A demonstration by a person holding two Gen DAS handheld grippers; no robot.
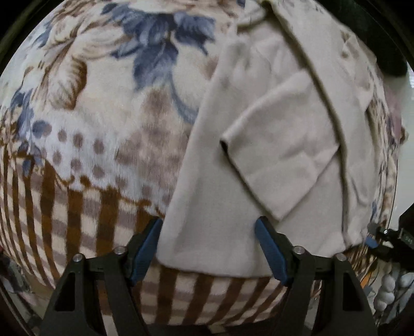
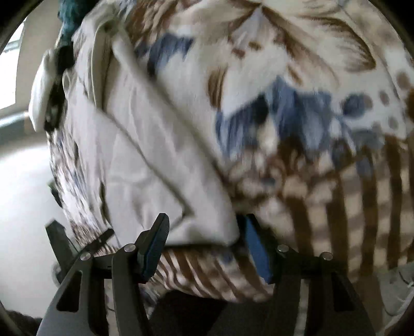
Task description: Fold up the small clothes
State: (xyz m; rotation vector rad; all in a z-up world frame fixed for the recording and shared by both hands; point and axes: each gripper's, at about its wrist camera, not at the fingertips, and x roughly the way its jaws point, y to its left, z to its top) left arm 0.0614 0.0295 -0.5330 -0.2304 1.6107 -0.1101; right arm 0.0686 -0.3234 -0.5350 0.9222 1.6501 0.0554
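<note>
Beige garment (image 1: 271, 160) lies partly folded on a flowered blanket (image 1: 90, 116), with both claws at its near edge.

In the left wrist view the garment fills the right half of the frame, one sleeve (image 1: 274, 165) folded across its body, its bottom hem low in the centre. The left claw (image 1: 208, 227) stands with fingers wide apart, one on each side of that hem, clamped on nothing. In the blurred right wrist view the garment (image 2: 145, 160) runs from upper left down to the lower centre; the right claw (image 2: 205, 227) is likewise spread apart around its near corner. Dark fabric (image 2: 66, 15) sits in the upper left corner beyond the blanket (image 2: 310, 90).
</note>
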